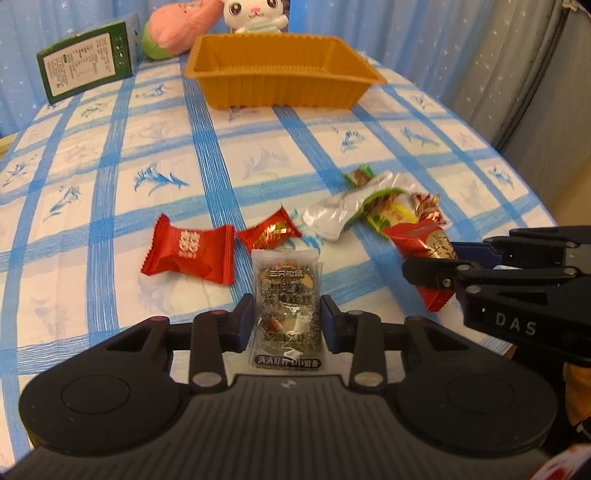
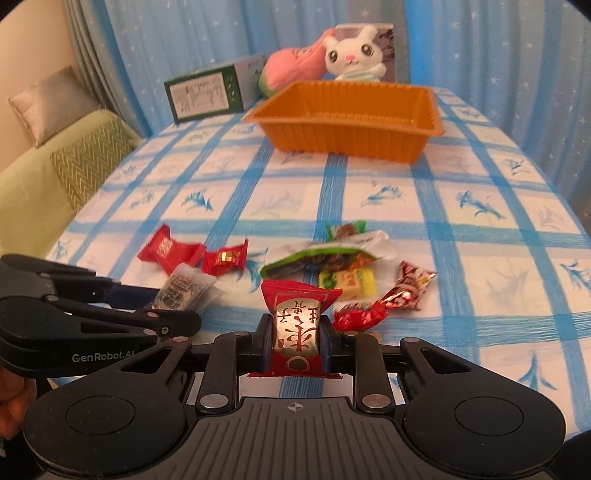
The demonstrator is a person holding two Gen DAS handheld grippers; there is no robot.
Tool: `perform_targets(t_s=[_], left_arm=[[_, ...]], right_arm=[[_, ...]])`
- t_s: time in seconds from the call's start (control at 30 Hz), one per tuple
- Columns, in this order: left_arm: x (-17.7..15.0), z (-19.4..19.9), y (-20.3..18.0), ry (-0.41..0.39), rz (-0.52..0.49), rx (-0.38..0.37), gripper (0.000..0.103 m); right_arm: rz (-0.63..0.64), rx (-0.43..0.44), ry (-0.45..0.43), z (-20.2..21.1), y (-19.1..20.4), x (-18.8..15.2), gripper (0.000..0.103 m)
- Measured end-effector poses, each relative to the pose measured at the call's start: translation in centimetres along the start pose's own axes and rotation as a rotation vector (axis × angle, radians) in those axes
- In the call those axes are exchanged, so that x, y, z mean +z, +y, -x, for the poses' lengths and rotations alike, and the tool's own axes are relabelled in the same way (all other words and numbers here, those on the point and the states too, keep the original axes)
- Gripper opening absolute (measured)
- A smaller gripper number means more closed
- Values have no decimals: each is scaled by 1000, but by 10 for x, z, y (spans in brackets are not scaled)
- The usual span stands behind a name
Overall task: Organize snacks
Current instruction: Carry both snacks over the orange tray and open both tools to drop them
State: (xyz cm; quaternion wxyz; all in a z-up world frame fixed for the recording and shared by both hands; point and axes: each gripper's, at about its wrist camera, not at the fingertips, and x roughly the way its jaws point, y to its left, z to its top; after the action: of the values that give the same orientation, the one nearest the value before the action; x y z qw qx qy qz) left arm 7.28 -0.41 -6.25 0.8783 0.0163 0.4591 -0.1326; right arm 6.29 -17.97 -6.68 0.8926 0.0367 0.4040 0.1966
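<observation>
The left gripper is closed on a clear sesame packet, one pad on each long side. The right gripper is closed on a red-and-silver packet, held upright between its pads. Both grippers are low over the worktop, which carries a blue-checked cloth. Loose snacks lie near the grippers: two red candies side by side, and a pile with a torn silver-green wrapper and a yellow packet. An orange tray stands well apart at the far side. Beyond it are a green box, a pink plush and a rabbit plush.
</observation>
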Motion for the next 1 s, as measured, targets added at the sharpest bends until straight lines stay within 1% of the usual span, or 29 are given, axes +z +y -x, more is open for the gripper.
perform_targets(t_s=[0.13,0.27,0.4,0.5,0.7,0.8,0.9,1.0], left_arm=[[13,12,0,-42,20,-2,34],[39,16,2,-75,22,-3,34],[78,14,5,-116,5,4,34],[109,8,9,-143,-2,6,34],[176,-19,17,-183,-20,24,34],[207,-38,24,-195,-11,23,34],[232,-56,31,-196,6,24,34],[249,-74,39,-191,20,22,34]], right_arm=[[-21,-1,-51,16,-5,13,25],[-29,-4,-84,20,-13,34,25],[-21,-21,-117,16,-28,63,25],[-17,-37,-145,8,-41,92,25],[-51,-45,-185,-18,-69,160,25],[-83,-40,-181,-40,-83,189,25],[-105,-46,-169,-64,-95,215,25],[-118,-56,-159,-84,-104,232,25]])
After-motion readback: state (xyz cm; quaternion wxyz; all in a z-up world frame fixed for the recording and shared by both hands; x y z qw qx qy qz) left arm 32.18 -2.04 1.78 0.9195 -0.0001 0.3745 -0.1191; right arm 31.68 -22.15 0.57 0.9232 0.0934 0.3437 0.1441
